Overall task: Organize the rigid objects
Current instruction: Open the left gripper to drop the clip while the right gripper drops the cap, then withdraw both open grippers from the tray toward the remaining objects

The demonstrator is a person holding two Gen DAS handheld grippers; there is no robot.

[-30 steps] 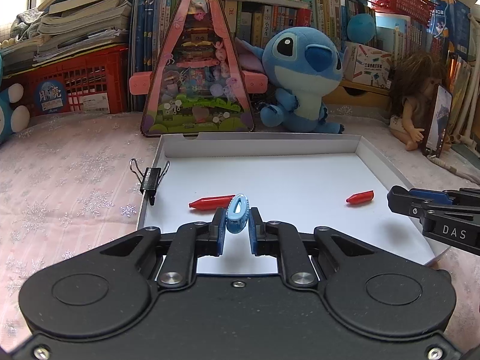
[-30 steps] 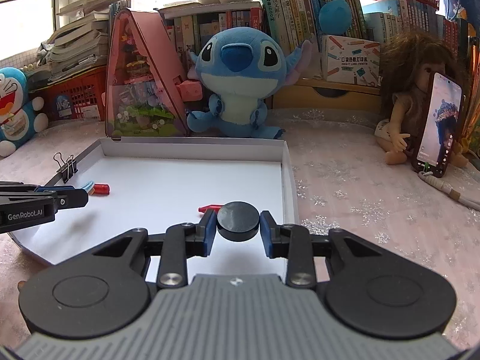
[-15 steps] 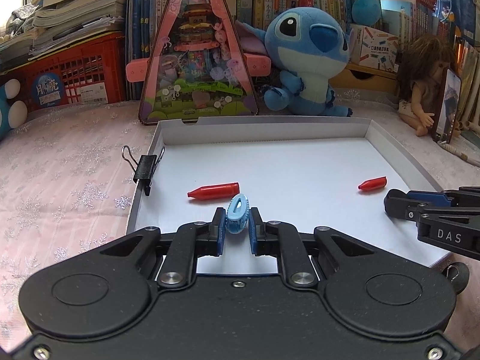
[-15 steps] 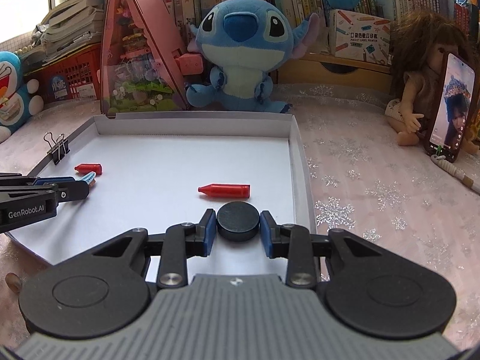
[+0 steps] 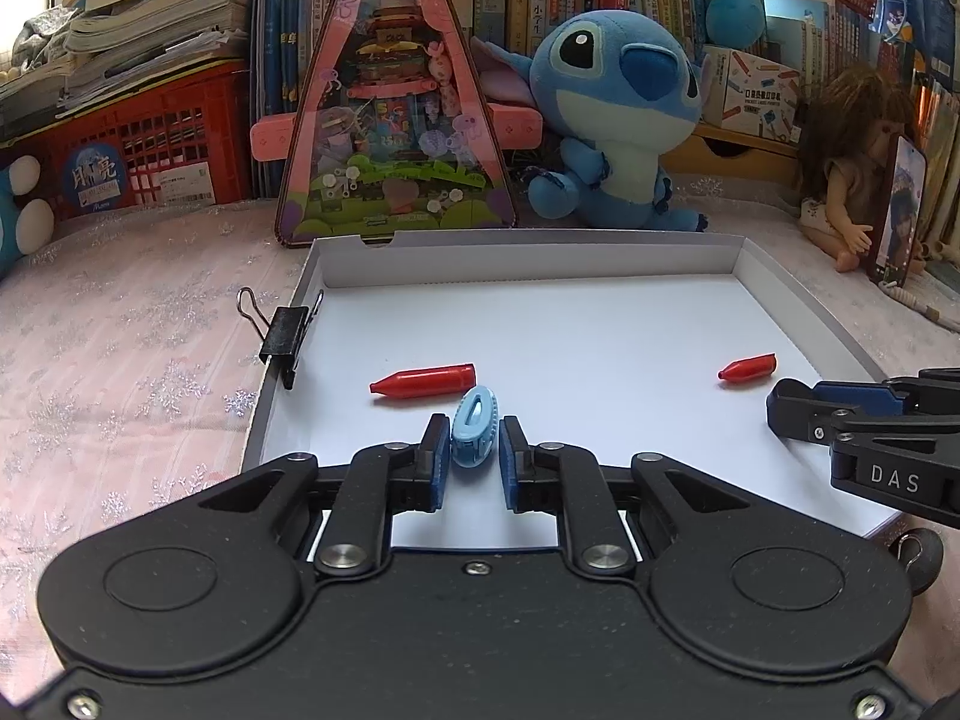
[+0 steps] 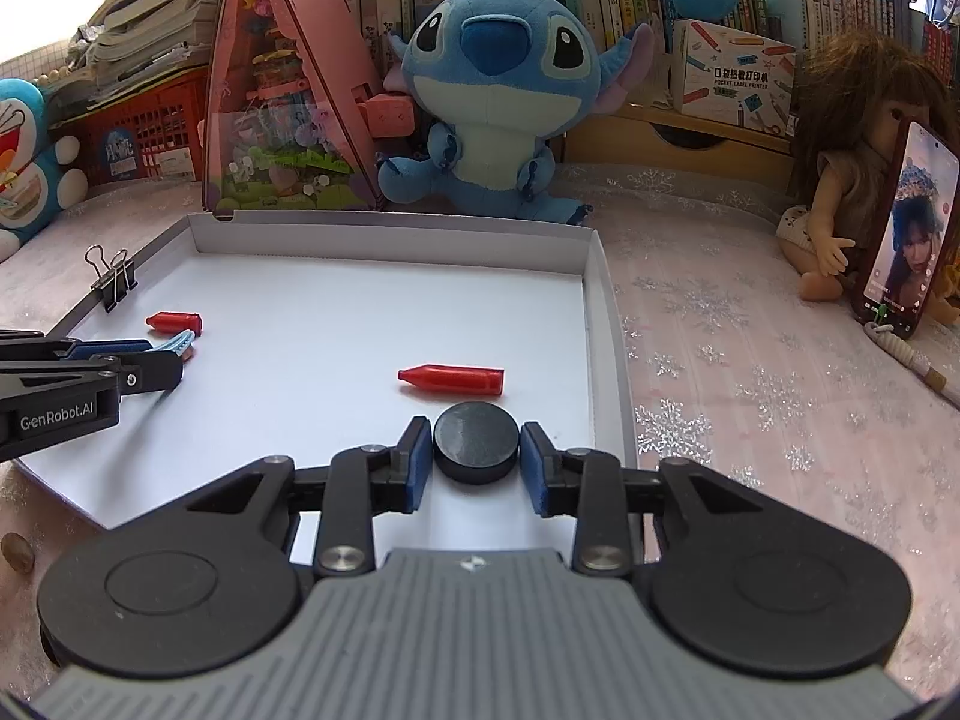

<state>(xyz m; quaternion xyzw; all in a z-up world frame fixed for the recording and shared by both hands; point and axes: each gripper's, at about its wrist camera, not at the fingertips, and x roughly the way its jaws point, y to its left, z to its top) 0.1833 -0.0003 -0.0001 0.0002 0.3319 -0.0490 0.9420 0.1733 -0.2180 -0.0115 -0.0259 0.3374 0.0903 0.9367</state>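
A shallow white tray (image 5: 528, 258) lies on the pink cloth. My left gripper (image 5: 474, 450) is low over its near left part, shut on a small light-blue hair clip (image 5: 475, 420) that stands on edge between the pads. Just beyond it lies a red crayon-like piece (image 5: 423, 381). My right gripper (image 6: 474, 429) is at the tray's near right. Its jaws are opening around a black round disc (image 6: 476, 441) that rests on the tray floor, with thin gaps at both pads. A second red piece (image 6: 453, 379) lies just past the disc.
A black binder clip (image 5: 285, 333) grips the tray's left rim. Behind the tray stand a pink triangular toy case (image 5: 390, 120) and a blue plush (image 5: 618, 114). A doll (image 6: 852, 180) holding up a phone (image 6: 906, 228) sits at the right. Books and red crates line the back.
The right pads have drawn slightly away from the black disc, which they squeezed before. The left gripper keeps its hold on the blue clip. Both views tipped down a little early on.
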